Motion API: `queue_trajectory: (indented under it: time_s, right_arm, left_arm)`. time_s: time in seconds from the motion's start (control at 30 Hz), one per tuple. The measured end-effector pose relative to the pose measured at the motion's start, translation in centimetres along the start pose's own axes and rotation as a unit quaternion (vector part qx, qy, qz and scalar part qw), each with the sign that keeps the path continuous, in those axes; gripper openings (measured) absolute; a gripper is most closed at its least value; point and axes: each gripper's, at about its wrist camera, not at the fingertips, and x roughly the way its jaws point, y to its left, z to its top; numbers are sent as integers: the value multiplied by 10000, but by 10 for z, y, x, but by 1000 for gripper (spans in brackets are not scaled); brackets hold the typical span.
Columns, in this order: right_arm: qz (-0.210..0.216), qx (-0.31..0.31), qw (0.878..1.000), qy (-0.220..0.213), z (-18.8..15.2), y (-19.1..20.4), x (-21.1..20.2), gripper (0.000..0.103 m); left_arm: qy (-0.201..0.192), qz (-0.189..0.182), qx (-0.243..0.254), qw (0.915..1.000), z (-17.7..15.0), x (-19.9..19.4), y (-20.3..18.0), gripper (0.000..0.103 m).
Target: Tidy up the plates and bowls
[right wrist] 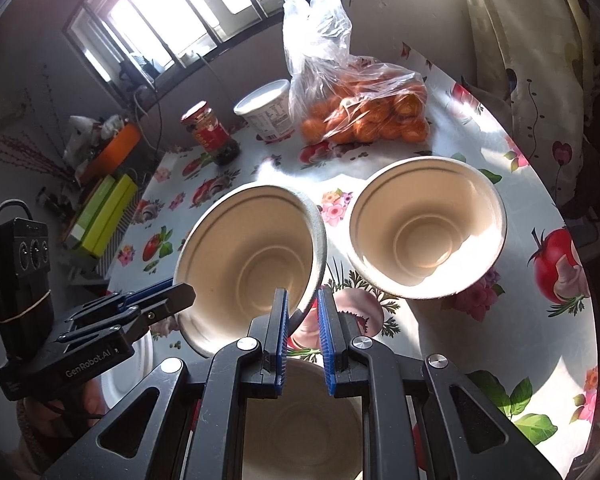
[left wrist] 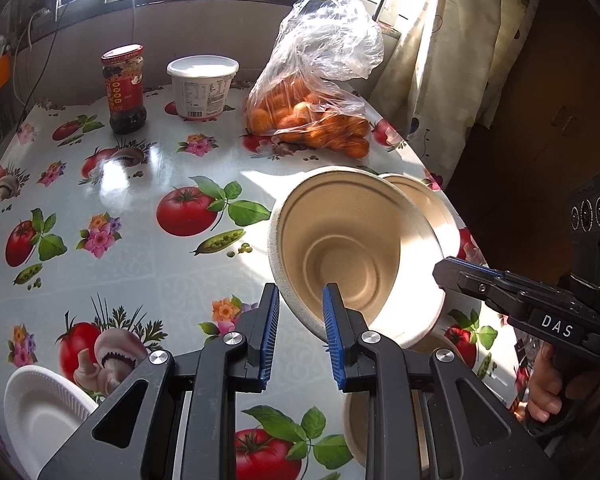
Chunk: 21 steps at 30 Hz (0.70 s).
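A beige paper bowl (left wrist: 348,248) (right wrist: 252,256) is lifted and tilted above the table. Both grippers grip its rim. My left gripper (left wrist: 300,320) has one pad inside the bowl and one outside; it also shows in the right wrist view (right wrist: 156,300). My right gripper (right wrist: 302,320) pinches the rim on the other side; it also shows in the left wrist view (left wrist: 448,276). A second beige bowl (right wrist: 426,226) (left wrist: 428,200) stands on the table behind. A third beige bowl (right wrist: 300,416) (left wrist: 356,424) lies below the grippers. A white foam plate (left wrist: 40,412) sits at the near left.
On the tomato-print table (left wrist: 140,208) stand a red-lidded jar (left wrist: 124,88), a white tub (left wrist: 202,86) and a plastic bag of oranges (left wrist: 312,92) at the back. A curtain (left wrist: 440,60) hangs at the right. Green boxes (right wrist: 104,212) lie left of the table.
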Motion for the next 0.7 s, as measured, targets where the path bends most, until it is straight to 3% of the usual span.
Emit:
queue_trajectory:
  time_s: [0.7]
  right_arm:
    - [-3,-1,9998,-208,-37,8,-38,15]
  left_arm:
    - [-61,-96,195,9997,-34,-29,-21,24]
